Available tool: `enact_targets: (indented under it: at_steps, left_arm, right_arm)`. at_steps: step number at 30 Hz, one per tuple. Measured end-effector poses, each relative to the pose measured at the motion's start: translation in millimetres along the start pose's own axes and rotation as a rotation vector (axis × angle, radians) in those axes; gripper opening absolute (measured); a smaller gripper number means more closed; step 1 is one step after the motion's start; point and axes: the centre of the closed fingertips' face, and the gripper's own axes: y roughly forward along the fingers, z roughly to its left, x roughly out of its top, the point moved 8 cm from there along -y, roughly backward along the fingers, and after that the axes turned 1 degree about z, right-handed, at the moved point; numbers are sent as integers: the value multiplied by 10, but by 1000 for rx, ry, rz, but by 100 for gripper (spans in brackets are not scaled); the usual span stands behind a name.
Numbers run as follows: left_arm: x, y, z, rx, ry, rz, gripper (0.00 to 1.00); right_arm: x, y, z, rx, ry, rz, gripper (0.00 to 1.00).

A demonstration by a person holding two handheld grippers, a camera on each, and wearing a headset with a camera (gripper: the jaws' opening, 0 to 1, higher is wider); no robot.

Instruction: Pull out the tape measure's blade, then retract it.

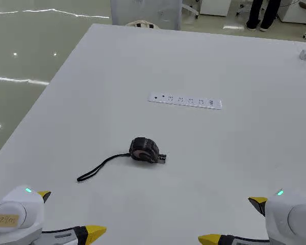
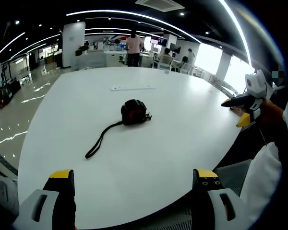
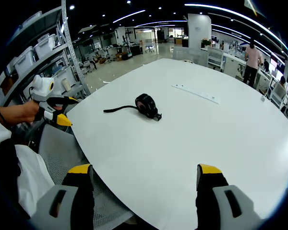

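A black tape measure (image 1: 144,150) lies on the white table (image 1: 229,153), near its middle. Its blade is fully in, with the hook at its right end, and its black wrist strap (image 1: 99,168) trails toward the front left. My left gripper (image 1: 71,213) hovers open at the near left edge, well short of the tape. My right gripper (image 1: 232,219) hovers open at the near right edge. The left gripper view has the tape measure (image 2: 134,111) ahead of the open left gripper (image 2: 133,177). In the right gripper view the tape measure (image 3: 147,105) lies far beyond the open right gripper (image 3: 144,172).
A white power strip (image 1: 185,100) lies flat beyond the tape measure. A small grey object (image 1: 305,54) sits at the far right of the table. A person stands past the far edge. The table drops off to the floor on the left.
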Motion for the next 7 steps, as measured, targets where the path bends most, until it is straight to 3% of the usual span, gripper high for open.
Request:
enact_targets:
  at_steps: [7]
  left_arm:
    - [10, -20, -6, 0, 5, 1, 100]
  right_arm:
    - [-21, 9, -3, 3, 4, 6, 91]
